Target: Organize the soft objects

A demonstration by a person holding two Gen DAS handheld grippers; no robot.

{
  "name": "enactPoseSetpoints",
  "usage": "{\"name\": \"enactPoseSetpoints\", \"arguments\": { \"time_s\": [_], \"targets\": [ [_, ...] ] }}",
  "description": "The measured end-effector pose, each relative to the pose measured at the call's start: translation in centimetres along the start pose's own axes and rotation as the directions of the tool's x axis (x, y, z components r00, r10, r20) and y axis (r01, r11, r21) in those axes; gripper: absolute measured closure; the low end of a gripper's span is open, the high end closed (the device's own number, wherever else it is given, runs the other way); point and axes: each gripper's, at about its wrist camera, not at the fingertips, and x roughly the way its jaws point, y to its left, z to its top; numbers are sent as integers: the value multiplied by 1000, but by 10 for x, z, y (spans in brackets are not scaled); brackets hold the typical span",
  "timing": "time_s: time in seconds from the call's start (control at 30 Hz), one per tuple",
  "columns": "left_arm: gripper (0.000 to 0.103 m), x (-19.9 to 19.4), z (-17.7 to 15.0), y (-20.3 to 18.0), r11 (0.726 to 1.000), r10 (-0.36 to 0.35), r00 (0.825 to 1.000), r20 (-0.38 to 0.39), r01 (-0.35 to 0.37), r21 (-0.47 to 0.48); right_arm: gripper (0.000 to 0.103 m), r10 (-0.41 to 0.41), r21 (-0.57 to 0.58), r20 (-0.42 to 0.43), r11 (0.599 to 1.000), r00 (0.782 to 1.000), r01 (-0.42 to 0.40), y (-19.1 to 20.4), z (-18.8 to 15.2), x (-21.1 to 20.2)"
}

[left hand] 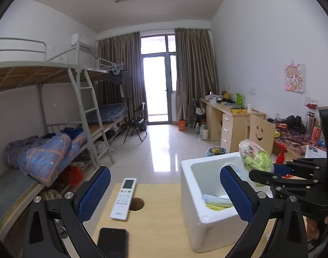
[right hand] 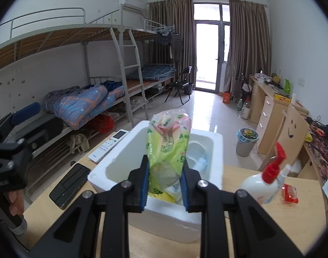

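**Over the foam box, bag clamped**

On the wooden bench (right hand: 260, 219) stands a white foam box (right hand: 112, 172). Above it the right gripper (right hand: 165, 185) jaws pinch a green plastic bag (right hand: 168, 142). Left gripper (left hand: 164, 193) jaws gape wide, empty.

Right gripper (right hand: 165, 185) closed on a green-and-pink plastic packet (right hand: 168, 142), held upright between its blue-padded fingers (right hand: 144, 185) above the white foam box (right hand: 215, 150); box resting on the wooden worktop (right hand: 271, 225); remote control (right hand: 109, 146) and dark phone (right hand: 69, 185) lying left of box; red-capped white pump bottle (right hand: 260, 182) standing right; left gripper (right hand: 24, 116) at left edge, in a hand (right hand: 13, 202).
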Motion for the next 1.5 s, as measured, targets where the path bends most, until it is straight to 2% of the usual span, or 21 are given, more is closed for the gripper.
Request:
{"name": "enactPoseSetpoints", "arguments": {
  "time_s": [0.2,0.27,0.33,0.47,0.53,0.6,0.8,1.13,1.4,1.5],
  "targets": [
    [1,-2,-4,11,1000,11,1000,-2,-11,-20,71,-1,2,-10,1000,1000,1,3,4,10],
    [1,-3,-6,13,1000,13,1000,-1,-14,-26,61,-15,-2,-14,1000,1000,15,2,5,16],
    [1,-4,-6,15,999,12,1000,-2,-12,-31,43,-31,-5,-13,1000,999,31,0,3,20],
    [1,-4,-7,14,999,11,1000,-6,-11,-30,26,-45,3,-2,999,999,45,-1,0,19],
    [1,-4,-7,15,999,8,1000,-5,-8,-32,13,-53,4,1,999,999,53,-1,0,17],
    [1,-5,-7,14,999,8,1000,-2,-8,-32,10,-53,6,4,999,999,53,-2,1,15],
    [1,-11,-7,13,999,3,1000,2,-3,-39,8,-64,-4,29,998,997,65,2,3,-3],
    [1,-45,-8,0,999,-25,999,23,26,-33,8,-91,16,76,996,993,90,7,1,-49],
    [1,-79,-7,-15,999,-39,998,53,39,-16,8,-69,26,118,997,991,66,13,-11,-85],
    [1,-90,-8,-19,999,-51,997,61,52,-13,2,-66,62,127,996,990,59,11,-16,-98]
  ]
}}
